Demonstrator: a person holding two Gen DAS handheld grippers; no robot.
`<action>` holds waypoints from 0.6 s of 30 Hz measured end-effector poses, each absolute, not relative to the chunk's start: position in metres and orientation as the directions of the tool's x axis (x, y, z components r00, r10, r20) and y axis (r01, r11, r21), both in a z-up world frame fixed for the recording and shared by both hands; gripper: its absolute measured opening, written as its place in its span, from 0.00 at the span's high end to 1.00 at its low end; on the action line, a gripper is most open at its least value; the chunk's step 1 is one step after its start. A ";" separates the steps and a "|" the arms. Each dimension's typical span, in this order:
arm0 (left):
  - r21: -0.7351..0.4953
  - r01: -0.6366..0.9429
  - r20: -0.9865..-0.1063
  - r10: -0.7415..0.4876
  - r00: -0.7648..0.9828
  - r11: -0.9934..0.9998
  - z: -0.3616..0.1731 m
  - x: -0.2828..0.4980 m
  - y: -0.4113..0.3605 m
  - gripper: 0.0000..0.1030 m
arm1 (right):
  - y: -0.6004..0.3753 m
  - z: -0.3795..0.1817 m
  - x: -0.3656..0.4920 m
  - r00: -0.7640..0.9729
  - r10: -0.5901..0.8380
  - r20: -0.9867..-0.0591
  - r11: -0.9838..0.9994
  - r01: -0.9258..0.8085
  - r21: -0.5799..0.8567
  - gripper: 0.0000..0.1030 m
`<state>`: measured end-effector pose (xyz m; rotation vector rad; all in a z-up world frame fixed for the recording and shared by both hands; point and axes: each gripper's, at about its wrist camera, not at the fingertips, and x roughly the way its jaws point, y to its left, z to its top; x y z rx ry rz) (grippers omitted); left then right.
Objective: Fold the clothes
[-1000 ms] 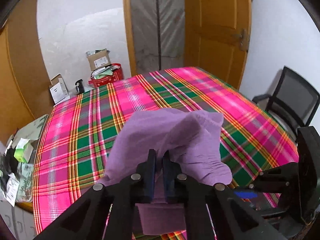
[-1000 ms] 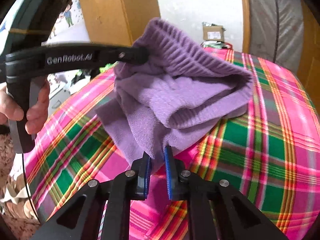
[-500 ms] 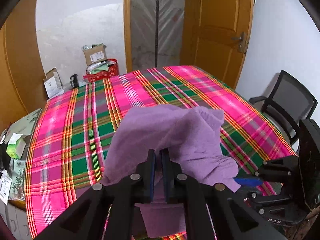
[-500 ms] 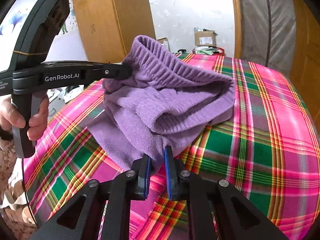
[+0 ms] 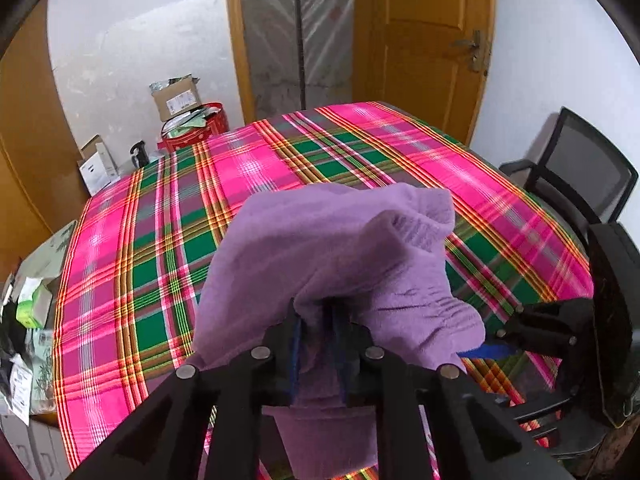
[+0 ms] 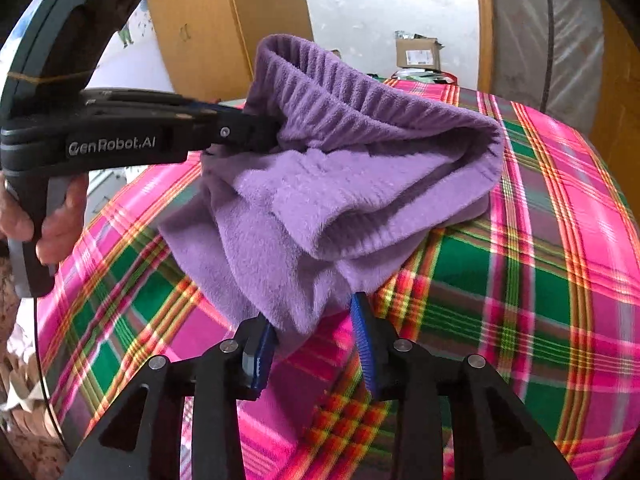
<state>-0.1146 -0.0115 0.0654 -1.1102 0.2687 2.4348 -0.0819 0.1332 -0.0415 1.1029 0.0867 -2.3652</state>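
The left gripper (image 5: 316, 344) pinches the purple garment (image 6: 340, 184); the right gripper (image 6: 316, 340) is opening (cloth hangs between its pads, unpressed) above the plaid tablecloth (image 6: 540, 280).

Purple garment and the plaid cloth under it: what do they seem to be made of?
The purple fuzzy garment looks like soft fleece or plush knit, matte: its nap is fluffy and its ribbed band is gathered as if elastic. The pink-and-green plaid tablecloth looks like thin woven fabric, perhaps cotton or synthetic, lying flat with a slight sheen.
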 end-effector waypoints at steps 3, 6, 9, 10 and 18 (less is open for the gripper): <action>-0.047 -0.447 -0.733 0.335 -0.592 -0.893 0.073 -0.117 -0.022 0.95 | 0.140 -0.041 -0.088 -0.542 -0.437 -0.717 -0.870 0.456 0.186 0.81; -0.052 -0.407 -0.704 0.323 -0.633 -0.912 0.084 -0.118 -0.033 0.96 | 0.149 -0.034 -0.089 -0.574 -0.429 -0.697 -0.882 0.433 0.186 0.87; -0.065 -0.363 -0.672 0.310 -0.673 -0.929 0.096 -0.117 -0.044 0.96 | 0.157 -0.023 -0.086 -0.620 -0.405 -0.672 -0.897 0.413 0.159 0.88; -0.069 -0.349 -0.663 0.304 -0.684 -0.935 0.099 -0.117 -0.048 0.96 | 0.159 -0.018 -0.085 -0.637 -0.396 -0.661 -0.901 0.407 0.147 0.88; -0.142 -0.255 -0.619 0.286 -0.731 -0.957 0.116 -0.111 -0.080 0.96 | 0.187 0.014 -0.088 -0.734 -0.325 -0.596 -0.935 0.346 0.083 0.89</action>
